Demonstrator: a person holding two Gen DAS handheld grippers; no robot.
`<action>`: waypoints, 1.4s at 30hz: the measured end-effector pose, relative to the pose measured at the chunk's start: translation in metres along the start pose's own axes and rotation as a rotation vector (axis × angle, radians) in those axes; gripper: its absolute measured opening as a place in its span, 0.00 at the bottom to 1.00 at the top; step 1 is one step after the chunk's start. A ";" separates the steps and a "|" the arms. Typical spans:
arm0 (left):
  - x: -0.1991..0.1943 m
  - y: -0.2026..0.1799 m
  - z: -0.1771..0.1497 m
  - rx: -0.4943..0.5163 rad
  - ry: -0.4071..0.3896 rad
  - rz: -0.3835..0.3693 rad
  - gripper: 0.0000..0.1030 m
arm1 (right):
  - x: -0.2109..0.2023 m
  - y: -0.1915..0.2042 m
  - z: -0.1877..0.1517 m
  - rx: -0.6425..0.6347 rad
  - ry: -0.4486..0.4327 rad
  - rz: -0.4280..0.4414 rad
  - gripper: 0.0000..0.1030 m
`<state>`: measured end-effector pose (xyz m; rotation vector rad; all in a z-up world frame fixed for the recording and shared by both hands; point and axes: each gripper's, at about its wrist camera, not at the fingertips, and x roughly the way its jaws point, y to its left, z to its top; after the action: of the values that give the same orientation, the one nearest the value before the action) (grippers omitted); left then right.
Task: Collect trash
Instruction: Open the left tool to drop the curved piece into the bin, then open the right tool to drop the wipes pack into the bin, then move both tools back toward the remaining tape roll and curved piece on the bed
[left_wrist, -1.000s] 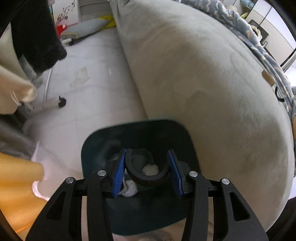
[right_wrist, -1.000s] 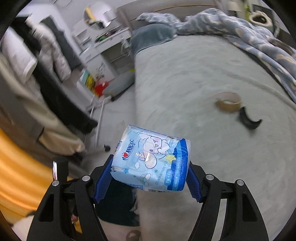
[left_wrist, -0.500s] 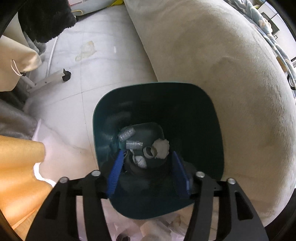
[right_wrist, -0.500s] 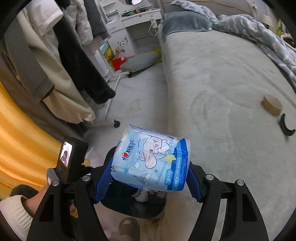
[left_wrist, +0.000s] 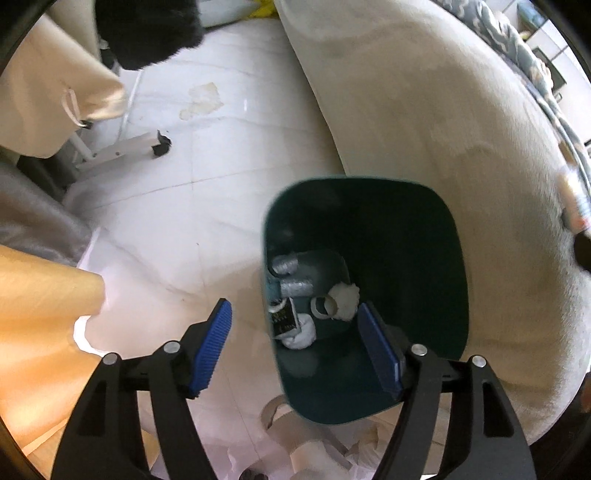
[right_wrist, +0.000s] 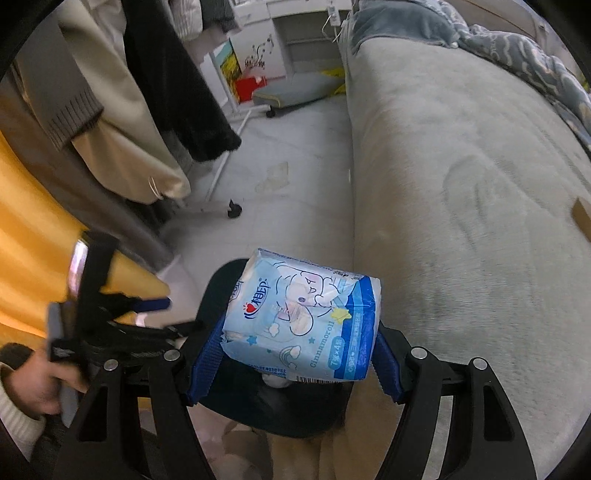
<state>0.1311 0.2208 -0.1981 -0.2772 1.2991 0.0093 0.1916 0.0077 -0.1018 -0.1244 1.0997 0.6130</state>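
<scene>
One dark green trash bin (left_wrist: 424, 236) is standing on the pale tiled floor (left_wrist: 192, 155), pressed against the side of the grey plush bed (left_wrist: 443, 129). The bin is a rounded-square tub with smooth plastic walls. Lying at its bottom are two grey ribbed cylinders (left_wrist: 295, 286), one small cardboard ring (left_wrist: 323, 306), one crumpled white wad (left_wrist: 345, 297), one dark printed packet (left_wrist: 283, 319) and one pale grey balled lump (left_wrist: 301, 334) just beside that packet.

The left claw (left_wrist: 295, 349) is hanging wide open over the near-left rim of the bin, gripping nothing; its two ridged blue pads (left_wrist: 214, 345) are standing far apart, one over the floor outside the bin and one over the bin's interior.

The right claw (right_wrist: 295, 360) is squeezing one soft plastic tissue pack (right_wrist: 303, 321), pale blue with a darker blue band, a yellow star and a cartoon figure, tilted slightly between the blue pads. The pack is hovering directly above the bin (right_wrist: 258, 402), near the bed (right_wrist: 461, 184). In the right wrist view the left claw (right_wrist: 155, 314) is blurred just left of the bin, held by one hand (right_wrist: 33, 384) in a white sleeve.

On the bed, well away from the bin, one brown cardboard piece (right_wrist: 581, 214) is lying at the frame edge.
</scene>
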 end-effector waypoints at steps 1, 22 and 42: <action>-0.003 0.004 0.000 -0.007 -0.014 -0.004 0.71 | 0.004 0.002 0.000 -0.005 0.008 -0.003 0.70; -0.070 0.027 0.003 0.019 -0.223 -0.035 0.55 | 0.089 0.040 -0.027 -0.153 0.211 -0.090 0.71; -0.146 -0.018 0.021 0.176 -0.492 -0.119 0.55 | 0.061 0.041 -0.020 -0.179 0.155 -0.147 0.82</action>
<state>0.1142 0.2291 -0.0503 -0.1850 0.7874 -0.1299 0.1733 0.0582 -0.1561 -0.4103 1.1717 0.5758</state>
